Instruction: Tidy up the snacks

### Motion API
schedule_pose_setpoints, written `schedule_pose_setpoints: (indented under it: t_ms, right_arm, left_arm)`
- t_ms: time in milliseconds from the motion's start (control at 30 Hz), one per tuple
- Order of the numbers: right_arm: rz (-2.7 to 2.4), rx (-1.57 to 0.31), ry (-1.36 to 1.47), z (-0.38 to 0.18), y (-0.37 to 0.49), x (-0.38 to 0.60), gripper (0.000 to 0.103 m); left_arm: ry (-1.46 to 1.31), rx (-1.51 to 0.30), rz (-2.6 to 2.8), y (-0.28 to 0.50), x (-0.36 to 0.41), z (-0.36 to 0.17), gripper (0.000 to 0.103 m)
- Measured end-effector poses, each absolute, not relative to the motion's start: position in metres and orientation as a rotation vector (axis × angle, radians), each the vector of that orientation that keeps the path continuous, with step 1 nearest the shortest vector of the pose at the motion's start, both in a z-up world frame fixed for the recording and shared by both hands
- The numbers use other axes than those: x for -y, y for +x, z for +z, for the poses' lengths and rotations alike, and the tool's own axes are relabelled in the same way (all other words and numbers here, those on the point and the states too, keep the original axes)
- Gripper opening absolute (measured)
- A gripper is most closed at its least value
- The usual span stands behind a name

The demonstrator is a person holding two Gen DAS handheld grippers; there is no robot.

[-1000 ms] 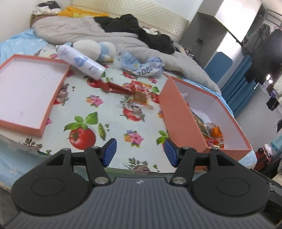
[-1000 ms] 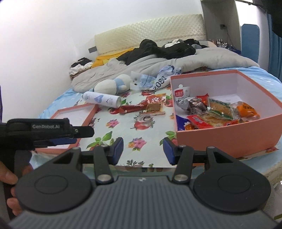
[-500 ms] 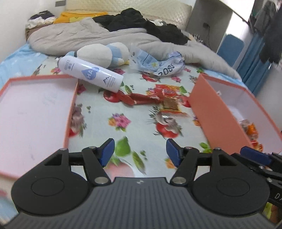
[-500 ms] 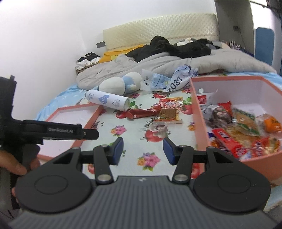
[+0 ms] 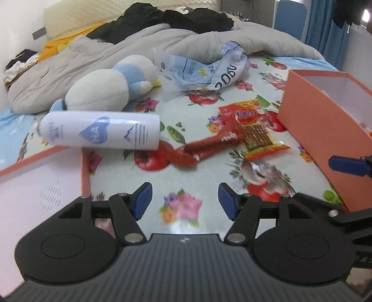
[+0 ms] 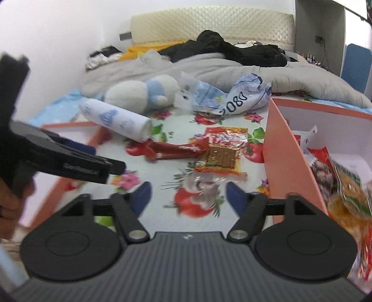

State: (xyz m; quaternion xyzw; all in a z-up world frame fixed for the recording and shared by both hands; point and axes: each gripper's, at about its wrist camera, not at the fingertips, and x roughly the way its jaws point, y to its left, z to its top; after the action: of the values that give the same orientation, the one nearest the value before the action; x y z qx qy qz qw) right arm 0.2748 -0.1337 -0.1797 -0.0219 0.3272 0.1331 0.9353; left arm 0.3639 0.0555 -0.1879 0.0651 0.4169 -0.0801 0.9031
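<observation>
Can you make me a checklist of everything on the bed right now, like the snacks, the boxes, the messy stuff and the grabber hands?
Surface: bedsheet printed with tomatoes and flowers.
Job's things: red stick snack and orange cracker packet lie loose, touching; salmon box already holds several snacks; salmon lid lies empty.
Clutter: white spray can on its side, plush toy, crumpled blue-white bag, grey blanket, black clothes.
Grippers: left gripper open, nothing between; right gripper open, has just been opening, nothing between.
Cables: one by the far wall.
Surroundings: padded headboard, blue chair.
</observation>
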Motion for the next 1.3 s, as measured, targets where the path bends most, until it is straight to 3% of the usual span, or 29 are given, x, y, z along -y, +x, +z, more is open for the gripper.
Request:
schedule_pose_setpoints:
  t_ms: [367, 733, 833, 933, 1000, 1067, 1300]
  right_arm:
    - [0.149, -0.714, 0.159, -0.216, 0.327, 0.135, 0.082]
    - [0.03, -0.721, 0.234, -0.242, 0.345, 0.135, 0.079]
    - [0.013, -0.701, 0.274, -0.243, 0.346, 0.14, 0.069]
    - [0.0, -0.695, 0.312, -0.244, 0.351, 0.147, 0.048]
    - [-0.016, -0.694, 0.347, -0.245, 0.352, 0.152, 0.026]
    - [-0.024, -0.707, 0.37, -0.245, 0.352, 0.156, 0.011]
    - [0.015, -0.727, 0.409, -0.229, 0.334, 0.162, 0.004]
  left_arm:
    - [0.296, -0.876, -0.215, 0.438, -0.022, -0.221, 0.058]
    - [0.298, -0.868, -0.238, 0.458, -0.023, -0.239, 0.048]
    - [0.288, -0.871, -0.229, 0.46, -0.025, -0.241, 0.038]
    - [0.288, -0.866, -0.21, 0.459, -0.027, -0.241, 0.025]
    - [0.275, -0.869, -0.205, 0.458, -0.029, -0.24, 0.025]
    - [0.276, -0.871, -0.199, 0.455, -0.029, -0.24, 0.024]
    - [0.184, -0.911, -0.159, 0.433, -0.034, -0.231, 0.012]
